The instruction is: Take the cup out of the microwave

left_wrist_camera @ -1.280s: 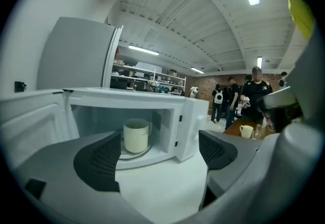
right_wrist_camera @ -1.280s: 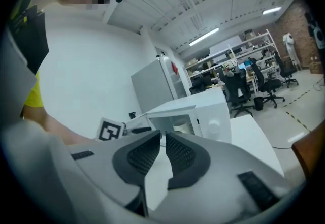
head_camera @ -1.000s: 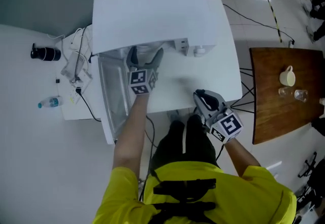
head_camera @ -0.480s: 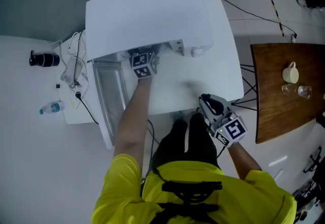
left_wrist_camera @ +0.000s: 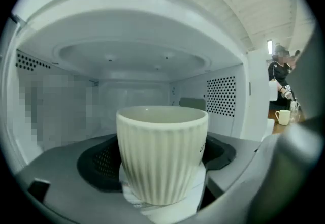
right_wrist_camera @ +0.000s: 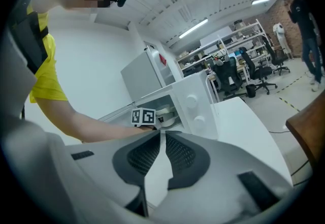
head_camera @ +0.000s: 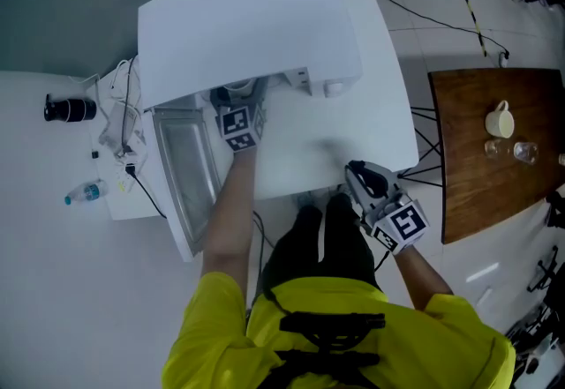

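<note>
Right now my left gripper reaches into the open microwave at 11 o'clock in the head view. Its jaws clasp the ribbed cream cup from both sides, with the cup inside the cavity near its mouth. The door stands open toward 8 o'clock. My right gripper hovers at 4 o'clock by the white table's edge, jaws pressed together on nothing.
</note>
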{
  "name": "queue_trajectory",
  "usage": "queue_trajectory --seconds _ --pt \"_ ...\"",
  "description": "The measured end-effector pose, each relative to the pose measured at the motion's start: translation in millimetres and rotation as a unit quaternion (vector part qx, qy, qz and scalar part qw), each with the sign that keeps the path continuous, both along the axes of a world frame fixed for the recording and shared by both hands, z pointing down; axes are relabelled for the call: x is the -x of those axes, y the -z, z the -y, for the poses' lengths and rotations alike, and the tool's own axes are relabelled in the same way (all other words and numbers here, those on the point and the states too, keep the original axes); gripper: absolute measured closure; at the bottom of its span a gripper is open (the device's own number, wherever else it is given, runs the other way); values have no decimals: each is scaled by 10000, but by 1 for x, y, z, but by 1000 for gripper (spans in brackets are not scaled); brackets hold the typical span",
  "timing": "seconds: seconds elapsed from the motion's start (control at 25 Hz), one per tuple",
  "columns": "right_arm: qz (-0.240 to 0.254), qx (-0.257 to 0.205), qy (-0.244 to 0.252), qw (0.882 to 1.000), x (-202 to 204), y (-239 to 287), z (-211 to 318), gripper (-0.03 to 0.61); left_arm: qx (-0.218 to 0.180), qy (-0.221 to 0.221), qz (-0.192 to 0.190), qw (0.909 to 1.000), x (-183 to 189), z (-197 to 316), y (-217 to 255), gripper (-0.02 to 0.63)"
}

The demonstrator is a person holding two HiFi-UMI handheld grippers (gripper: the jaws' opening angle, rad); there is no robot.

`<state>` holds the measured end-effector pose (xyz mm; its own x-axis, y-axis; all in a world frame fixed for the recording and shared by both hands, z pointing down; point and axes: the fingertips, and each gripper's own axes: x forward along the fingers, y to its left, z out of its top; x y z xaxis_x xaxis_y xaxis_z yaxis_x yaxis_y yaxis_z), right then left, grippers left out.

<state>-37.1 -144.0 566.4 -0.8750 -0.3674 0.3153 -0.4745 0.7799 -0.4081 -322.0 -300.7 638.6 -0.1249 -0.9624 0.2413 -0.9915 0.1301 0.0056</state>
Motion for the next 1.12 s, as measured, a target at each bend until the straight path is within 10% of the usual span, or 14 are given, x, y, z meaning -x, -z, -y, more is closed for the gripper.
queue_trajectory --seconds 0.56,1.12 --pt "13 20 -518 9987 -23 -8 1 540 339 -771 -386 9957 -131 -128 -2 169" --pt "-378 107 -1722 9843 -138 -27 8 540 511 -2867 -259 9563 -339 -29 -53 169"
